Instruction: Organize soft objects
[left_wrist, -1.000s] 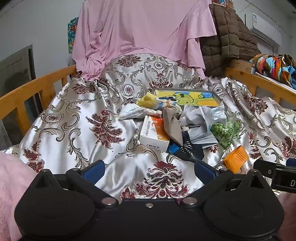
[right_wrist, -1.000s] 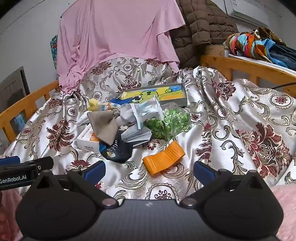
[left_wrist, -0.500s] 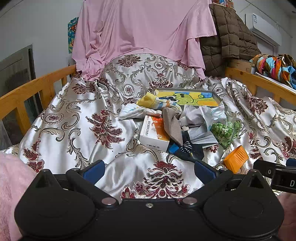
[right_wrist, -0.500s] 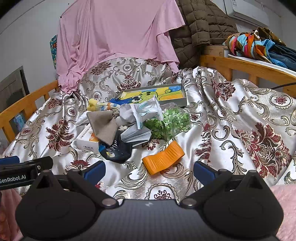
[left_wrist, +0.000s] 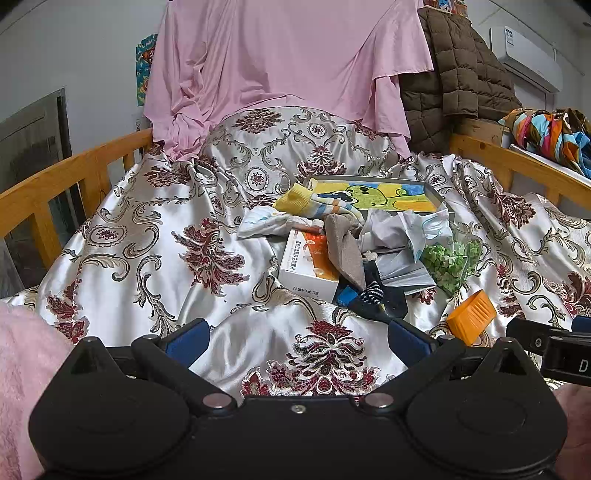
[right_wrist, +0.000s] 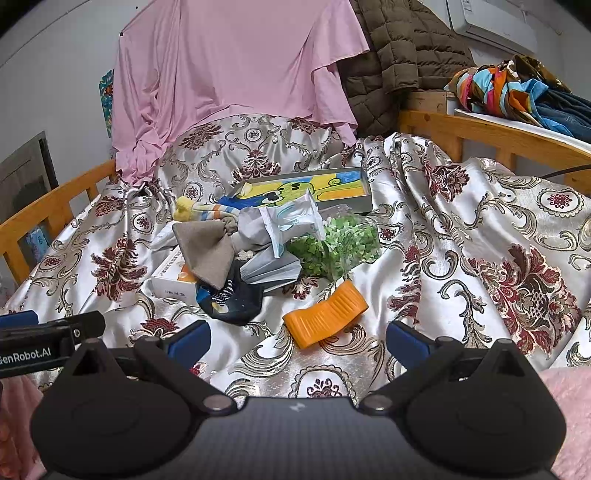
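Now, two grippers low over a satin bedspread (left_wrist: 147, 240), side by side. Left gripper (left_wrist: 295, 338) spread wide, blue pads well apart, nothing between them but patterned cloth. Right gripper (right_wrist: 297, 339) likewise gaping, empty, hovering just short of an orange ribbed piece (right_wrist: 327, 314) lying near its fingers.

Ahead of both, a heap of soft things in the middle of the bed. Taupe sock (left_wrist: 345, 251) draped over a white-and-orange box (left_wrist: 308, 264), its toe end pointing down toward a dark navy sock (right_wrist: 236, 297) at the front of the pile. Yellow striped sock (left_wrist: 314, 203) at the back, resting against the edge of a picture tray (left_wrist: 388, 194) with a green cartoon figure. White patterned cloth (left_wrist: 266, 223) off to the left of the heap. Crumpled clear packets (right_wrist: 291, 221) on top, grey folded masks (right_wrist: 271, 267) beneath them, and a clear bag of green bits (right_wrist: 336, 243) leaning on the right side.

Behind it all, a pink sheet (left_wrist: 288, 62) hung over the headboard, brown quilted coat (left_wrist: 454, 81) beside it. Wooden rails (left_wrist: 48, 192) at either side. Pink fuzzy sleeve (left_wrist: 22, 369) at the lower left corner.
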